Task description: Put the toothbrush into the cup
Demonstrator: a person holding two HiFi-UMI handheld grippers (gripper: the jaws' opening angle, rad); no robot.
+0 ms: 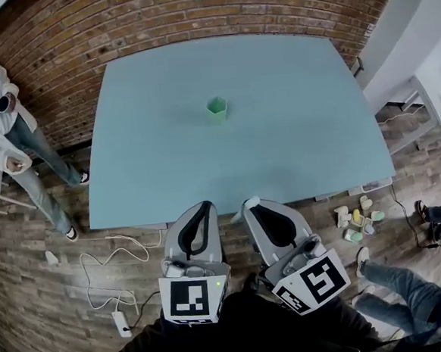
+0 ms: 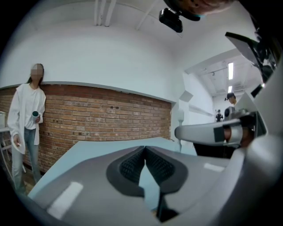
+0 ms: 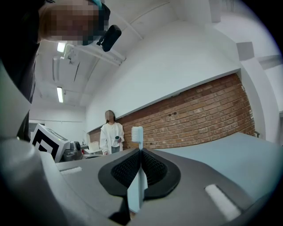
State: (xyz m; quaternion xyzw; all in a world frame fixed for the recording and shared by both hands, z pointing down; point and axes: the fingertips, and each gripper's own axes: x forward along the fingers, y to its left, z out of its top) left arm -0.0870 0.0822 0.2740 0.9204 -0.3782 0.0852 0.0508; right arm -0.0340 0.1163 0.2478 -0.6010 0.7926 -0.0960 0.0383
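1. Our right gripper [image 3: 140,152] pinches the toothbrush [image 3: 137,132]; our left gripper [image 2: 145,149] is pressed together, empty.
2. The cup [image 1: 216,109] stands at twelve o'clock, well apart from both.
3. If we clip its rim, it could topple.

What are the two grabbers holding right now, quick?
Left gripper: closed, holding nothing.
Right gripper: closed on the white plastic toothbrush, bristle end sticking up past the jaws.

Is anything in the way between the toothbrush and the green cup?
No, nothing visible. The toothbrush is clamped in the right tool near the table's front edge, and the cup stands alone on bare table beyond it.
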